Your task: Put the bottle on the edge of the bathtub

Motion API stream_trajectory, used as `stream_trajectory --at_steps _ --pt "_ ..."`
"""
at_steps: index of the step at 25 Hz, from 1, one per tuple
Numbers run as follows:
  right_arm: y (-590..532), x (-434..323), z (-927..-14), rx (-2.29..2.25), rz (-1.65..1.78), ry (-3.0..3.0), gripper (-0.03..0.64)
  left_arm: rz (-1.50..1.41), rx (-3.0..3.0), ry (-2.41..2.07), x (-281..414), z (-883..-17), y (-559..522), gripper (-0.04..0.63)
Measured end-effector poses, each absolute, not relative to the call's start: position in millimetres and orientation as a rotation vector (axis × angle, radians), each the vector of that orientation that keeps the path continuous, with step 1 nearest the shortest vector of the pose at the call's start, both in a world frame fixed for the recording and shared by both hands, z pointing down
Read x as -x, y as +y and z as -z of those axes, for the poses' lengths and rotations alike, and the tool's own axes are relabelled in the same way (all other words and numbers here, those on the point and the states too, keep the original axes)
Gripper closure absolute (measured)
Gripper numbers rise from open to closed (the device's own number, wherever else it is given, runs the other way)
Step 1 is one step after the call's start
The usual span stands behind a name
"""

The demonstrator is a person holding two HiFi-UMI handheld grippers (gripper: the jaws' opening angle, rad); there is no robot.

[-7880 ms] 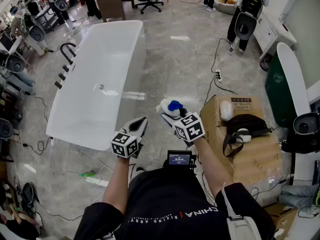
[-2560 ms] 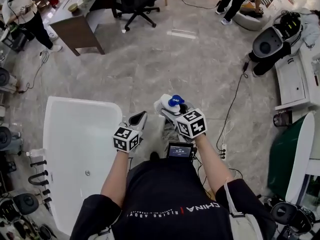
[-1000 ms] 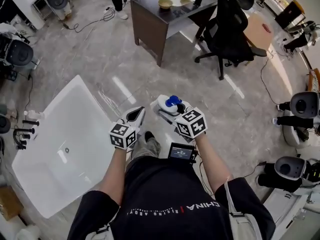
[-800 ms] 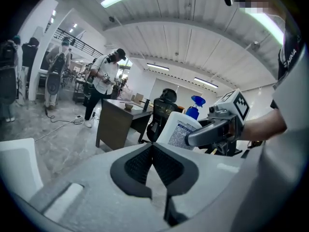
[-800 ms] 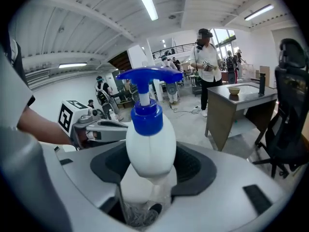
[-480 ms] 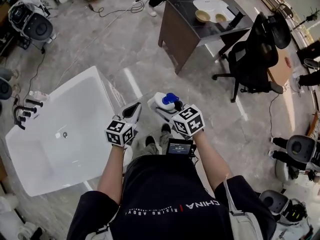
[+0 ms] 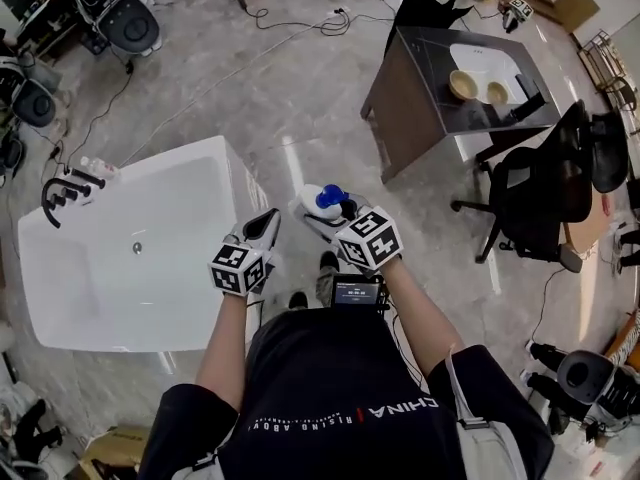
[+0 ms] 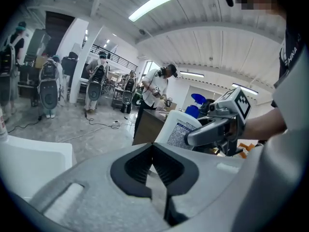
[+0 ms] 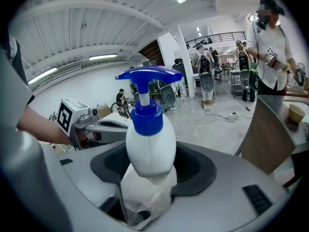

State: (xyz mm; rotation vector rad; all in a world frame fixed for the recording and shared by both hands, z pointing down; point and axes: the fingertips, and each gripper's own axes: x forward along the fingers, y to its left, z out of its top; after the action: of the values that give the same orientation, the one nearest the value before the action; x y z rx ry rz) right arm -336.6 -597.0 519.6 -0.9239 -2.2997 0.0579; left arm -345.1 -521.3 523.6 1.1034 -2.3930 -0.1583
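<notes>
A white bottle [image 7: 318, 204] with a blue pump top is held upright in my right gripper [image 7: 326, 218], which is shut on its body. In the right gripper view the bottle [image 9: 147, 151] fills the space between the jaws, its blue pump [image 9: 146, 94] pointing up. The white bathtub [image 7: 238, 183] lies at the left in the head view, its near corner just left of my left gripper [image 7: 265, 227]. My left gripper [image 8: 154, 164] is shut and holds nothing. The left gripper view also shows the bottle [image 8: 177, 128] off to the right.
Black faucets [image 7: 62, 190] stand at the tub's far-left end. A dark desk [image 7: 420, 98] with two bowls and a black office chair [image 7: 555, 193] stand at the upper right. Cables [image 7: 300, 23] cross the marble floor. People stand in the background of both gripper views.
The head view has swung round: the tub now lies straighter at the left and the desk sits farther right. Both grippers keep the same pose, the bottle still held.
</notes>
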Motion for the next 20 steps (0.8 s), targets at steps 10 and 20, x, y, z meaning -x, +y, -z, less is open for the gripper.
stream_trajectory --at_steps 10,20 --pt "-584.3 410.3 -533.3 1.182 0.036 -2.165 0.348 0.214 -0.802 -2.523 401.7 -524.4 -501.2 0.586" --pt "-503.8 475.1 -544.9 1.365 0.14 -2.028 0.348 0.314 -0.541 -2.569 444.9 -548.4 -419.5 0.586"
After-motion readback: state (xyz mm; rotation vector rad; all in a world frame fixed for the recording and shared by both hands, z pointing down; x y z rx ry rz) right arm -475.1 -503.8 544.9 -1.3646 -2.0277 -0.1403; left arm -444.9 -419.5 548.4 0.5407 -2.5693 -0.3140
